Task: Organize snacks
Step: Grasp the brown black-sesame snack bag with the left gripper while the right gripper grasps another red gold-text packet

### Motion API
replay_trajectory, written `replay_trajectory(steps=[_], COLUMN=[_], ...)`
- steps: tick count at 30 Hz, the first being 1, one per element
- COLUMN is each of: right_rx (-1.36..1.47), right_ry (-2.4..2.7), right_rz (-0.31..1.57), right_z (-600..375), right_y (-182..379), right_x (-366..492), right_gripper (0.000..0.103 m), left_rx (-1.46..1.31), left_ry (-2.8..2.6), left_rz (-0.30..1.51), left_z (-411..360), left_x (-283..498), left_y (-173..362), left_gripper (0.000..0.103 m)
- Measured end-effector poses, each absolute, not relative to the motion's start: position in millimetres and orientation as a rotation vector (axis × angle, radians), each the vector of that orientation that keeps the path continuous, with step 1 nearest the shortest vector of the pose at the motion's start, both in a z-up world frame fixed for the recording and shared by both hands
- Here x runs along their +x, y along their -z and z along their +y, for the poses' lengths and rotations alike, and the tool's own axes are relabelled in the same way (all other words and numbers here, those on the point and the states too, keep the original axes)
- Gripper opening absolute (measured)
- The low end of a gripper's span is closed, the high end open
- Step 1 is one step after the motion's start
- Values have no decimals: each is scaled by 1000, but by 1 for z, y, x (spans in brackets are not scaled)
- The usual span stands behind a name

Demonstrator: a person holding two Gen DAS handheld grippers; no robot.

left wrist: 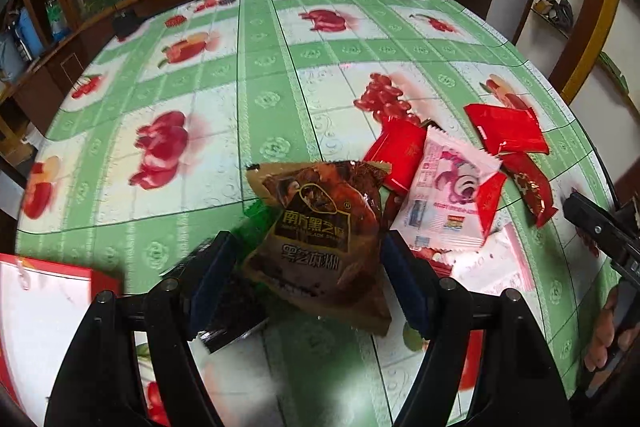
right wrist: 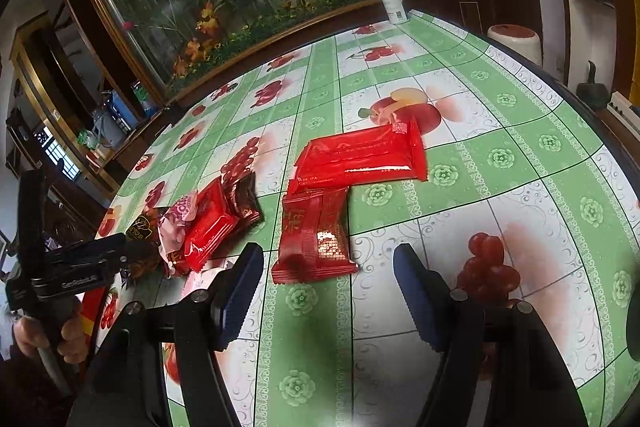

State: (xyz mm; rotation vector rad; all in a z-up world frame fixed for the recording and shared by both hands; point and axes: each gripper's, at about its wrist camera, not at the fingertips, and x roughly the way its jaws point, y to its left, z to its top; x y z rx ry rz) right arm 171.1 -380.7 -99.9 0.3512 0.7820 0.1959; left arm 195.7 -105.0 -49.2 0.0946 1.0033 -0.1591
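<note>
At the lower middle of the left wrist view, the left gripper (left wrist: 306,271) stands open around a brown snack packet (left wrist: 320,227) on the table (left wrist: 248,87), pads not pressing. Closing now could snag the pink packet (left wrist: 448,195) alongside. The right gripper (right wrist: 328,291) hangs open, empty, near a red packet (right wrist: 316,235).

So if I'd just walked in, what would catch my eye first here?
Probably the loud green tablecloth printed with red fruit, covering the whole table. Then the heap of snack packets: a brown packet sits between the open fingers of the left gripper, with a pink cartoon packet and red wrappers beside it. In the right view, two red packets lie ahead of the open right gripper.
</note>
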Motion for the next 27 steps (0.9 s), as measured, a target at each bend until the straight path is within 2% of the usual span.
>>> replay_trajectory(steps=[3,5,7,20,27], right_rx=[350,348,345,341,267], right_ry=[-195,-193,-193,-187,-167], right_rz=[790,795,799,820,816], right_z=[-381,-380,-380,-379,-359], right_y=[101,102,102,105,101], right_x=[172,172,173,176,183], right_gripper=[70,70,70,70,70], left_rx=[66,73,53,118,54], left_ry=[156,160,165,302,285], left_rz=[980,968,961,944,965], left_z=[-101,-101,-99,-113,-98], left_x=[190,185,179,81,62], left_y=[52,51,49,48,47], left_gripper=[67,57,54,53,53])
